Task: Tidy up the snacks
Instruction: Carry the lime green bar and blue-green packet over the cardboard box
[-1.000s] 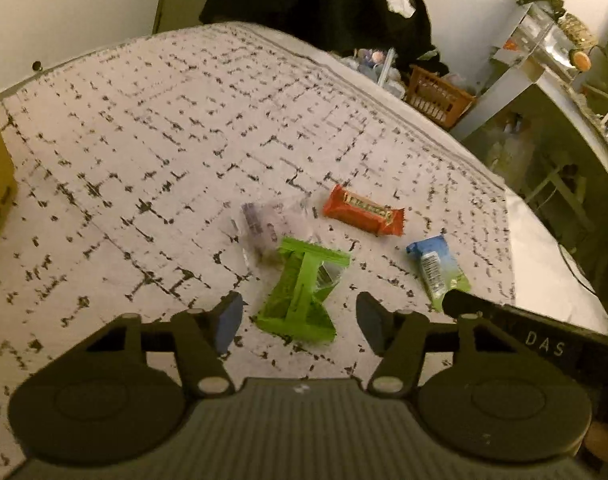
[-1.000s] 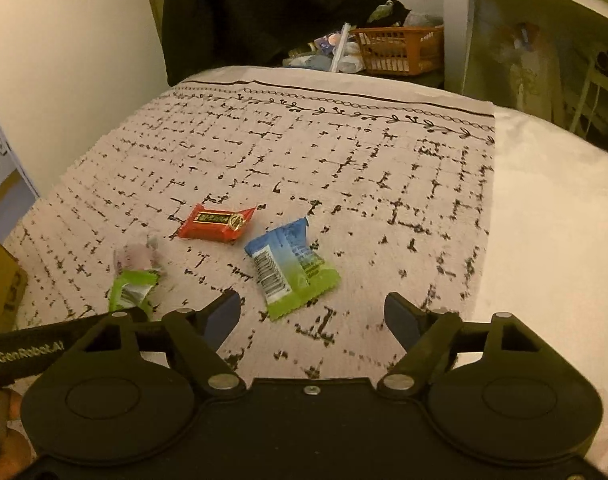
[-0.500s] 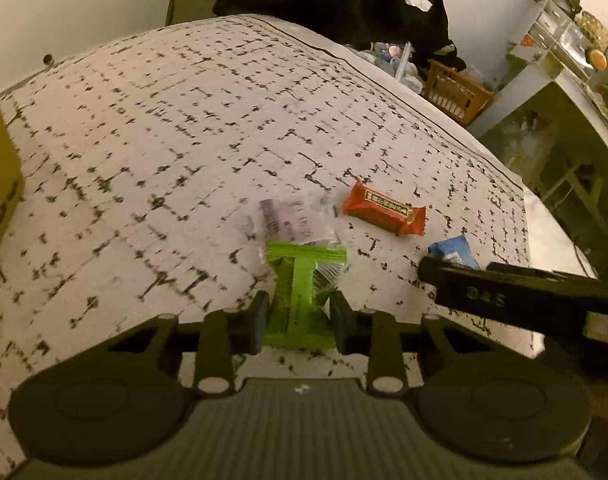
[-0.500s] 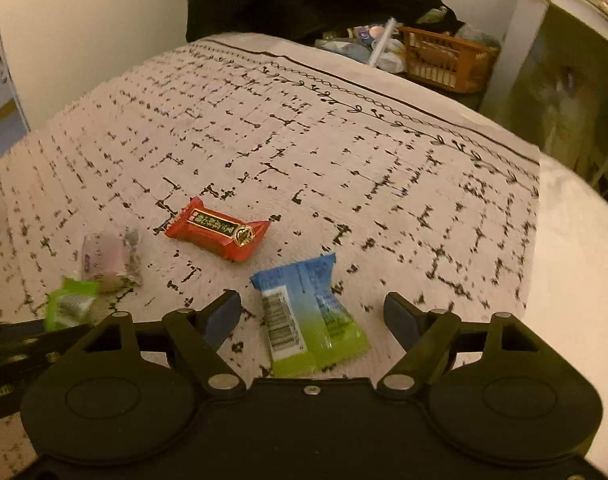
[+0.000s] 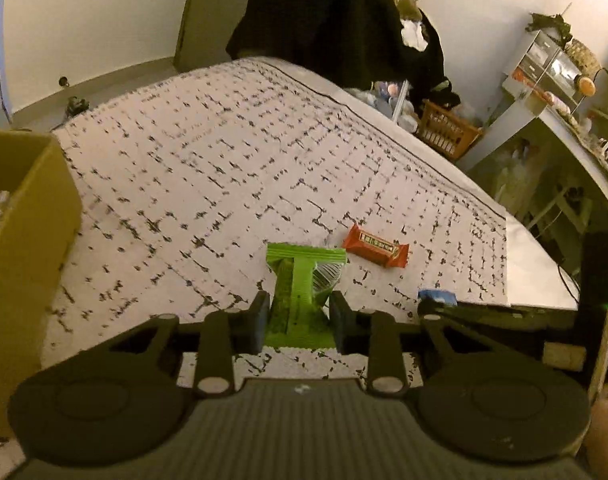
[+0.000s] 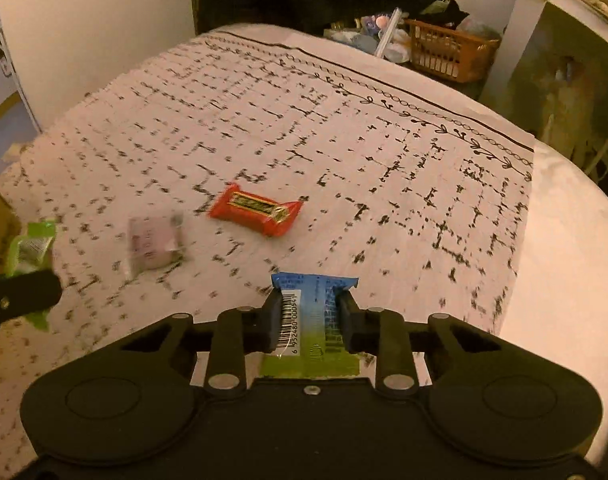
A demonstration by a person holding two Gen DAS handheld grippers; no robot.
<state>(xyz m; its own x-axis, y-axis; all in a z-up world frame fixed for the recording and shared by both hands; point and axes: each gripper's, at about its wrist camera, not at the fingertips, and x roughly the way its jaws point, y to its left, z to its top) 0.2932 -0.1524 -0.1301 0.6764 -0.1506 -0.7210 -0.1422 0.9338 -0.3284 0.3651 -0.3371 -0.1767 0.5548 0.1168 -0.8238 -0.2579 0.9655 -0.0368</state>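
My left gripper is shut on a green snack packet and holds it a little above the patterned cloth. The jaws of my right gripper are closing, and their pads press on a blue and green snack packet with a barcode. A red snack bar lies on the cloth beyond it, and a pale pink packet lies blurred to the left. In the right wrist view the green packet shows at the left edge. The red bar lies to the right of the green packet.
An open cardboard box stands at the left edge of the cloth. Past the far right corner sit an orange basket and clutter. Dark clothes hang behind. A white desk is at the right.
The left jaws shut on the green packet and lifted it off the cloth. The right gripper moved forward over the blue and green packet and its jaws came together on it.
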